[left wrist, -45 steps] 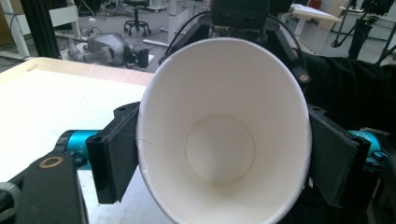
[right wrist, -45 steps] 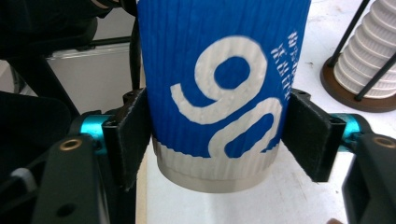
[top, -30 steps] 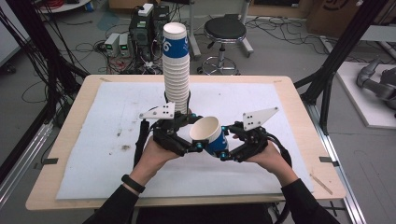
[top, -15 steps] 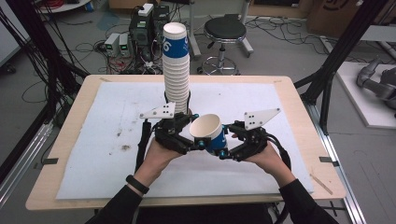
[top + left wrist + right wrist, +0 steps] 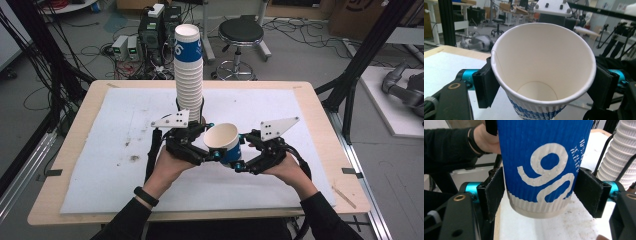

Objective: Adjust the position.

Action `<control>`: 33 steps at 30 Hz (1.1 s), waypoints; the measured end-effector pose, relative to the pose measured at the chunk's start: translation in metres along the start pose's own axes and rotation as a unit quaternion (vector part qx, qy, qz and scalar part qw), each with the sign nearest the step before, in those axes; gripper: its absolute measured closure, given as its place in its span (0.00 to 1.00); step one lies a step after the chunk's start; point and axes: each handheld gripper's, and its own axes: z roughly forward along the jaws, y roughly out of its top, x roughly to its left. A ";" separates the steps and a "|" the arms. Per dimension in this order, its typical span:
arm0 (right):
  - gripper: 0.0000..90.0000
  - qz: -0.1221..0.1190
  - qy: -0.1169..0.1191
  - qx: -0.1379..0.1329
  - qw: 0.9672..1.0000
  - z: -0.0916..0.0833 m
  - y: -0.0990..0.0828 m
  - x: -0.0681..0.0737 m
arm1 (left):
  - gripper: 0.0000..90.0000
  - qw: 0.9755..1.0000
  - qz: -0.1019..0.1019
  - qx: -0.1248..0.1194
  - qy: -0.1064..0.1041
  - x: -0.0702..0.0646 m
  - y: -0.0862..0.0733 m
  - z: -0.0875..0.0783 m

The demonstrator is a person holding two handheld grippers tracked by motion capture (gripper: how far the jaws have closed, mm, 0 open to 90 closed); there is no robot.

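Cup: a blue paper cup with a white inside, held above the table between the two grippers, at 6 o'clock from the tall stack
Left gripper: the left gripper has just been closing; in the left gripper view its pads press the cup just under the rim, from 9 and 3 o'clock
Right gripper: the right gripper has just been loosening; in the right gripper view the left pad touches the cup's lower part and a thin gap shows at the right pad, so released
Stack: a tall stack of cups stands upright at 12 o'clock on the white mat
Table: a wooden table under the mat
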 end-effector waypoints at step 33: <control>0.32 0.006 -0.007 -0.020 1.000 0.023 -0.009 0.003 | 0.25 0.996 0.038 0.084 0.021 -0.010 0.017 0.007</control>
